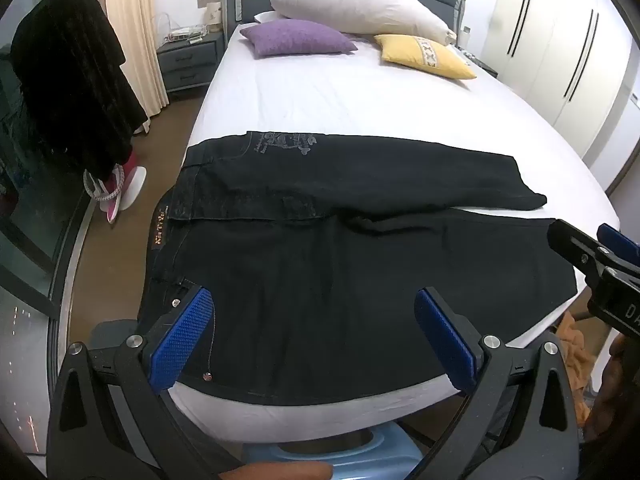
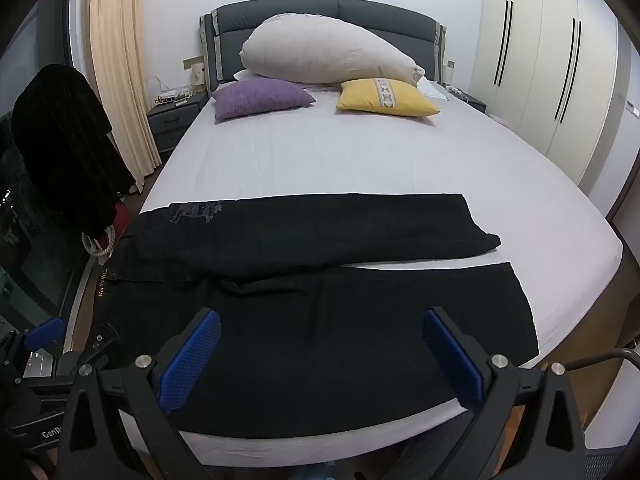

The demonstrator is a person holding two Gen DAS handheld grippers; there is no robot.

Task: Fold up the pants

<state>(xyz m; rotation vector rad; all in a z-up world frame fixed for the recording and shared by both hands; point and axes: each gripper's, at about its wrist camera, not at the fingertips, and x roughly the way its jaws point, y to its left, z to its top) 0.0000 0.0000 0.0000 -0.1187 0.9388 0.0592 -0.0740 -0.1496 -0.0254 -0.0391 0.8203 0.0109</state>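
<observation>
Black denim pants [image 1: 320,280] lay spread across the foot of the bed [image 1: 360,104], straight ahead of and below both of your tools, waistband out past your left gripper and the two leg hems out past your right. One leg [image 2: 320,228] ran along the far side, the other leg [image 2: 340,340] lay nearer you, directly under both sets of fingers, with a thin wedge of white sheet showing between them toward the hems. They met at a slightly rumpled crotch just beyond the tips of your tools.

Your left gripper [image 1: 316,336] hung over the near leg close to the waistband button, fingers spread wide with nothing between them — no cloth pinched. Your right gripper [image 2: 324,356] hovered over the same leg further toward the hem, likewise fully apart and holding nothing. Both tilted down at the fabric from the bed's near edge.

By my reading, no fold had been made yet: the pants were laid flat and roughly smoothed, and that was all. Bringing one leg over the other, then folding lengthwise, was all left to do.

Further off beyond the pants sat a purple cushion [image 2: 262,98], a yellow cushion [image 2: 386,98] and a long pale pillow [image 2: 328,50] against the headboard.
</observation>
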